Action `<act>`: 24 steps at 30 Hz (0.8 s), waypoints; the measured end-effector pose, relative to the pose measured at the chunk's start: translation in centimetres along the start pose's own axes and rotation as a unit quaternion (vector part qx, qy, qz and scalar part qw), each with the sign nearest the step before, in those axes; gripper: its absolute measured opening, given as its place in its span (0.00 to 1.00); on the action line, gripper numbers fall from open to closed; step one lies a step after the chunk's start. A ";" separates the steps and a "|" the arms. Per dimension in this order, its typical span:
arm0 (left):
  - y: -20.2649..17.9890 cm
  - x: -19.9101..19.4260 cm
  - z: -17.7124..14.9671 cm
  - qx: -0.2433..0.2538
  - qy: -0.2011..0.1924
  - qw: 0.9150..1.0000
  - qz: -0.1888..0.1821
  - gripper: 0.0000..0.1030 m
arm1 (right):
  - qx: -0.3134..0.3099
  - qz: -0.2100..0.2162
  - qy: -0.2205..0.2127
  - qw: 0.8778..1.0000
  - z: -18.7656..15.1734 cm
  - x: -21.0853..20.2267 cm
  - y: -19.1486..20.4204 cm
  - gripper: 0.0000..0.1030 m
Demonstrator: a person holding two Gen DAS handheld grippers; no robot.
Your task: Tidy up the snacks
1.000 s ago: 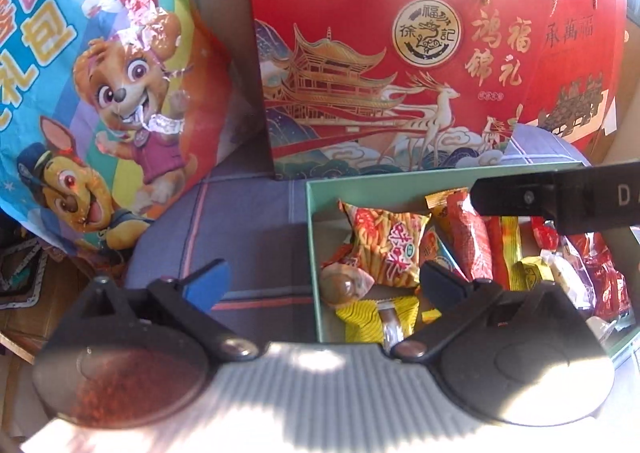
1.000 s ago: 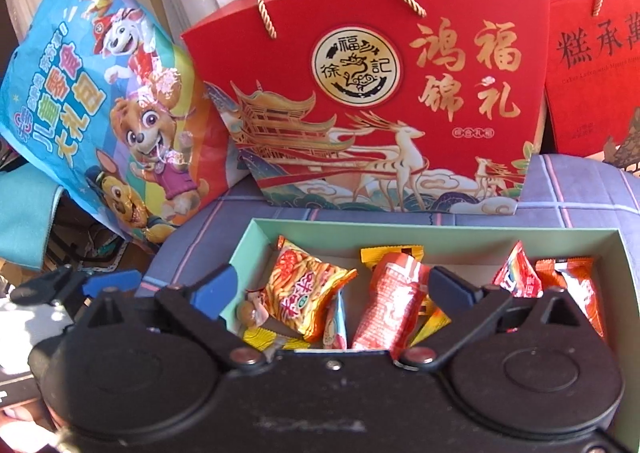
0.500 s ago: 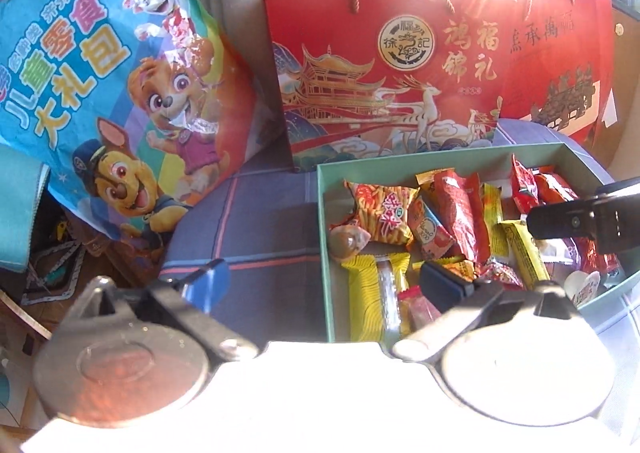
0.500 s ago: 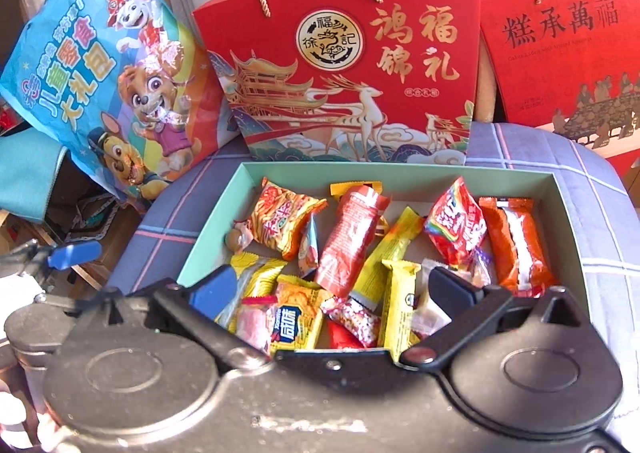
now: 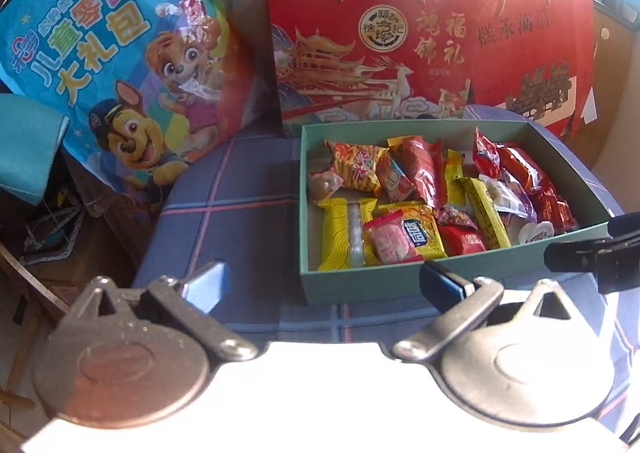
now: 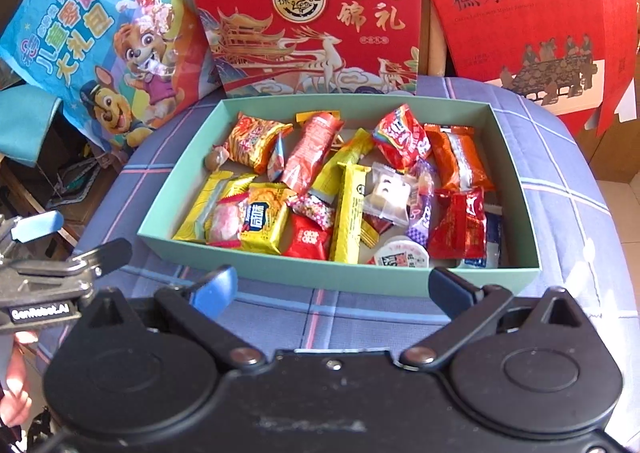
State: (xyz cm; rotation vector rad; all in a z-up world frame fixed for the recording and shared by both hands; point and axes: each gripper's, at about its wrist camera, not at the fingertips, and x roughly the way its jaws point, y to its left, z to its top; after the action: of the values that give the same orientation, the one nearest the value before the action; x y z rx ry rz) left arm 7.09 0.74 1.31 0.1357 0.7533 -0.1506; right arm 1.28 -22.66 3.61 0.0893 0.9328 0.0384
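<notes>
Both tools, left tool [image 5: 324, 281] and right tool [image 6: 332, 285], are pulling back, spread and holding nothing, so the whole green box [image 6: 188, 197] of snacks [image 6: 344, 189] is now showing on the checked surface [image 6: 560, 157]. Behind, the far red gift box [image 6: 532, 13] is being cut off.

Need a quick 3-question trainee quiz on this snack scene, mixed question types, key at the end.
1. True or false: the left hand-held gripper holds a snack.
2. What stands directly behind the green box? A) red gift box with deer B) kettle C) laptop
3. Fill in: the cartoon dog bag leans to the ____ of the red gift box, as seen in the right wrist view.

Key: 1 false, both it and the right hand-held gripper are open and empty; 2 A; 3 left.
</notes>
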 end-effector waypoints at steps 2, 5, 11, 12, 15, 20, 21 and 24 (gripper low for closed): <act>0.2 0.1 -0.7 -0.007 0.007 1.000 0.003 1.00 | -0.001 -0.004 0.002 1.000 -0.9 -0.3 -0.1 1.00; 0.7 0.4 -1.6 -0.017 0.022 1.000 0.010 1.00 | 0.000 -0.010 0.004 1.000 -2.1 -0.7 -0.4 1.00; 0.7 0.9 -3.1 -0.027 0.042 0.999 0.009 1.00 | 0.010 -0.021 0.012 1.000 -4.2 -0.9 -1.2 1.00; 0.7 1.0 -3.2 -0.028 0.045 0.999 0.009 1.00 | 0.011 -0.023 0.013 1.000 -4.4 -1.0 -1.4 1.00; 0.5 1.4 -3.6 -0.027 0.055 0.998 0.013 1.00 | 0.017 -0.029 0.016 0.999 -5.0 -1.0 -2.0 1.00; 0.5 1.8 -4.0 -0.031 0.066 0.997 0.012 1.00 | 0.032 -0.034 0.022 0.999 -5.4 -0.7 -3.0 1.00; 0.5 1.9 -4.0 -0.032 0.068 0.997 0.012 1.00 | 0.034 -0.035 0.023 0.999 -5.4 -0.7 -3.1 1.00; 0.6 2.1 -4.0 -0.033 0.072 0.997 0.016 1.00 | 0.036 -0.038 0.025 0.998 -5.4 -0.8 -3.1 1.00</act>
State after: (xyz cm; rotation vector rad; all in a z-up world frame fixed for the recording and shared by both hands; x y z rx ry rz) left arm 6.04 1.82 -3.00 0.0972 0.8988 -0.0856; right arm -3.58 -25.52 0.72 0.1204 0.9863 -0.0648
